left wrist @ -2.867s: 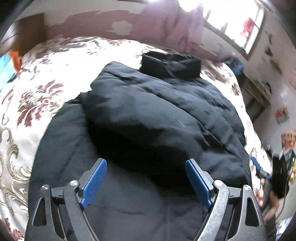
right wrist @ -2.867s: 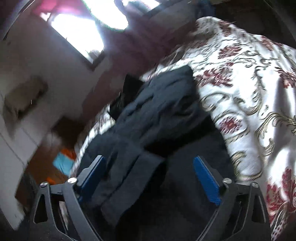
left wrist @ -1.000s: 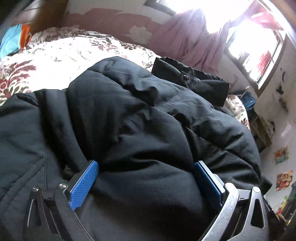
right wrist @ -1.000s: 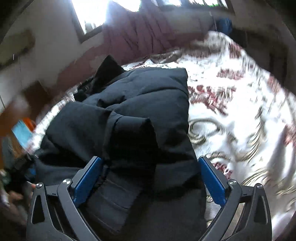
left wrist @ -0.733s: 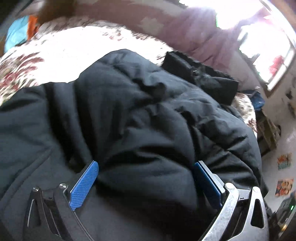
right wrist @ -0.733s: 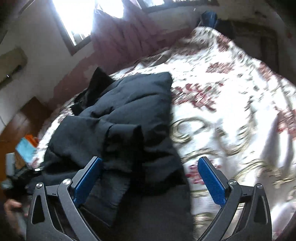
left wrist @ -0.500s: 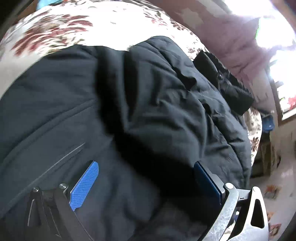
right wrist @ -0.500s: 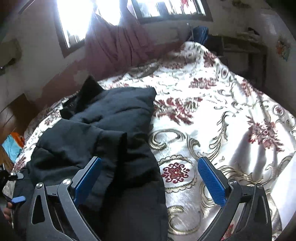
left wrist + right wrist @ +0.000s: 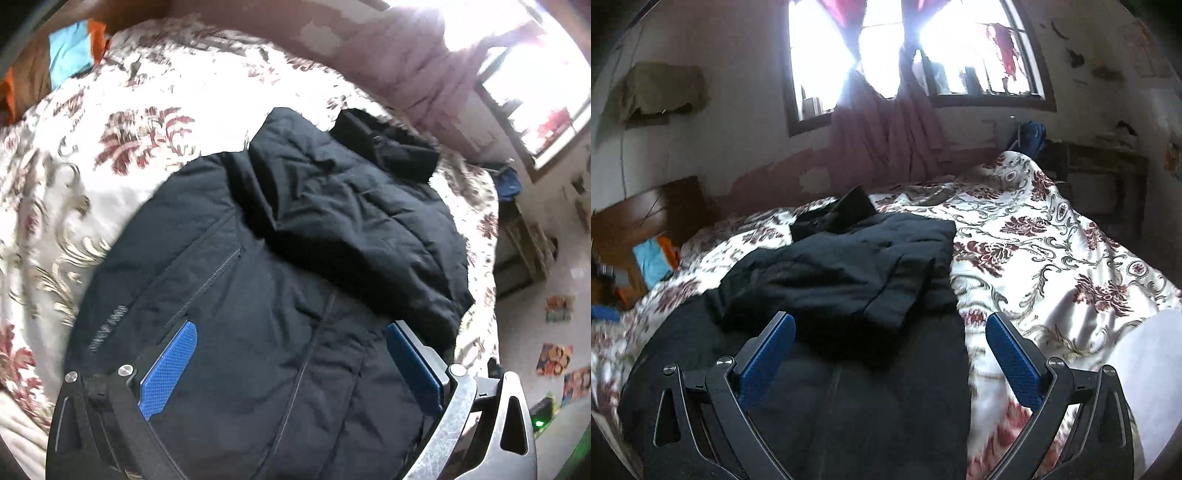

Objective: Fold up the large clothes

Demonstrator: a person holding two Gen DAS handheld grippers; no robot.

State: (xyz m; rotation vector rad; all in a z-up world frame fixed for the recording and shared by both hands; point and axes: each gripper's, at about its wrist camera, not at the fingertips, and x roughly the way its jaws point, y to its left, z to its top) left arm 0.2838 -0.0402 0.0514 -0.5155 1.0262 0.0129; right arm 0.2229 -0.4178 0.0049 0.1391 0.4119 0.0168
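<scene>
— Bedroom, daylight pouring through the window (image 9: 916,51). Where is the jacket (image 9: 280,280)?

— Spread on the bed (image 9: 1052,251), over a floral cover. It is black and padded, its upper part doubled back onto the lower part, with the collar (image 9: 834,216) at the far end toward the wall.

— And the sleeve?

— A cuffed end (image 9: 882,295) lies across the middle, on top of the body. On the lower panel, a zip line (image 9: 207,280) runs at a slant.

— What about the left gripper (image 9: 291,369)?

— Above the near hem, blue fingers (image 9: 168,369) spread wide, nothing between them but fabric below. I cannot tell whether they touch it.

— The right gripper (image 9: 890,363)?

— Also spread wide and empty, over the jacket's near right edge; one finger (image 9: 1015,363) sits over the bare cover.

— Around the bed?

— Pink curtains (image 9: 886,136) hang under the window, and a wooden headboard (image 9: 646,218) stands at the left.
</scene>
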